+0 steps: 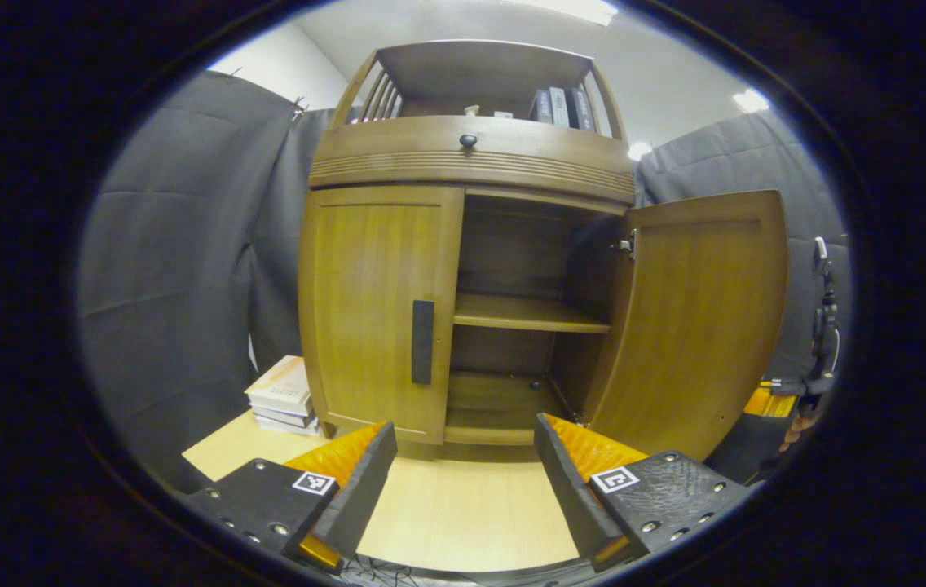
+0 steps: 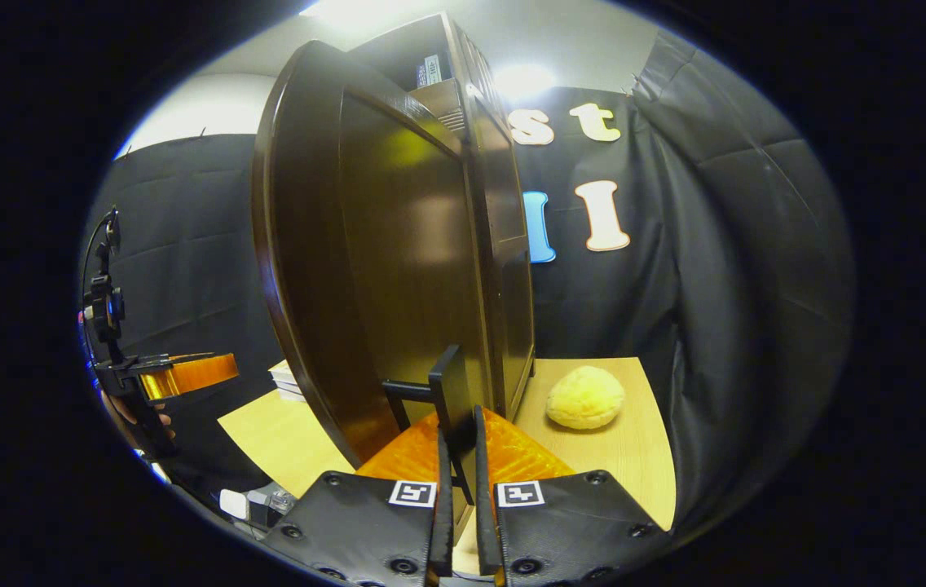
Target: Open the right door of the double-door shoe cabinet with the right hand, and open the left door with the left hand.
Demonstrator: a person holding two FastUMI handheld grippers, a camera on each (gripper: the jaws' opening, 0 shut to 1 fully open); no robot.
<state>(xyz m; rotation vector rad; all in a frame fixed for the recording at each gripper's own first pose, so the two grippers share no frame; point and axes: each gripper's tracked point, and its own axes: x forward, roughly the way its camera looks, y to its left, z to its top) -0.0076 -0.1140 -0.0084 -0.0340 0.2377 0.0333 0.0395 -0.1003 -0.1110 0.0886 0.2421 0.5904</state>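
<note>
While the right gripper (image 2: 458, 456) was clamped on the swung-open brown wooden right door's (image 2: 398, 269) black bar handle (image 2: 452, 391), the spread left gripper (image 1: 463, 481) faced the closed left door's (image 1: 373, 310) handle (image 1: 422, 341); rigid, hinged, light-swinging panels were judged.

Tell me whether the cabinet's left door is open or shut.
Shut. In the left gripper view the left door sits flush in the cabinet front, its black handle untouched, while the right door is swung open, showing shelves.
</note>
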